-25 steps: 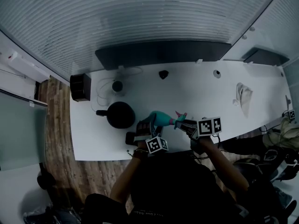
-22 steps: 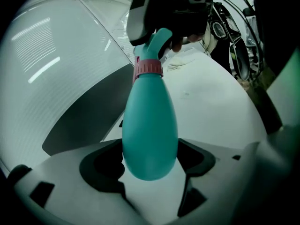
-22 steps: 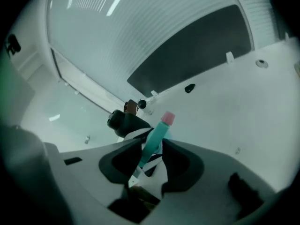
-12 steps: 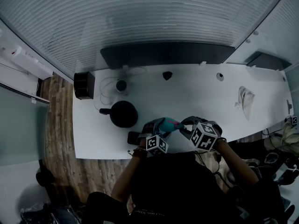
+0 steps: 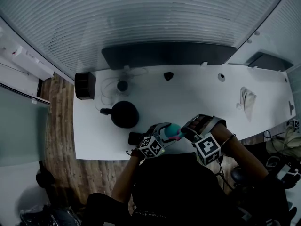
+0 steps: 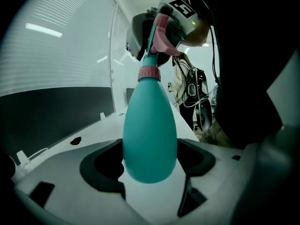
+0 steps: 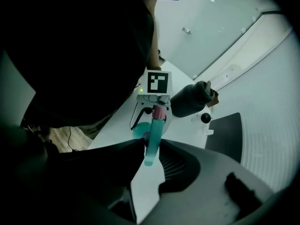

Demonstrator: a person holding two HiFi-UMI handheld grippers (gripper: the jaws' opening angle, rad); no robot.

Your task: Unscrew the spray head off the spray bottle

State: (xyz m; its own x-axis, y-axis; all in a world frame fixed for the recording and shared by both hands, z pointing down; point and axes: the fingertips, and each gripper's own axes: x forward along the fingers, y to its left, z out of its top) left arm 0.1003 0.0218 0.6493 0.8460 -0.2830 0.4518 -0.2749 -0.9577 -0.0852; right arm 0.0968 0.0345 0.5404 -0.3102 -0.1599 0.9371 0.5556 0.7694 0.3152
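The spray bottle (image 5: 172,130) is sitting just below the centre of the head view, over the near edge of the white table (image 5: 202,93), and it is running between the two grippers with its head end pointing toward the right of the frame. The left gripper (image 5: 159,134) is clamping the rounded body. In the left gripper view its jaws (image 6: 150,165) are pressing in on both sides of the widest part, and the bottle (image 6: 150,130) is rising away from the camera as a smooth, opaque teal teardrop. It is narrowing to a slim neck, where a ribbed pink collar (image 6: 149,73) is ringing the joint. Above the collar the spray head (image 6: 161,34) is showing pink and teal parts at the top centre of that view, and the right gripper (image 6: 150,29) is wrapping round it. In the head view the right gripper (image 5: 184,134) is meeting the bottle's end from the right. In the right gripper view its jaws (image 7: 151,156) have just been closing and are now standing narrow. A thin teal part of the spray head (image 7: 152,142) is sitting pinched between them, with a pink part just beyond it. A dark round vessel (image 5: 123,114) is standing on the table to the left, well apart from the bottle.
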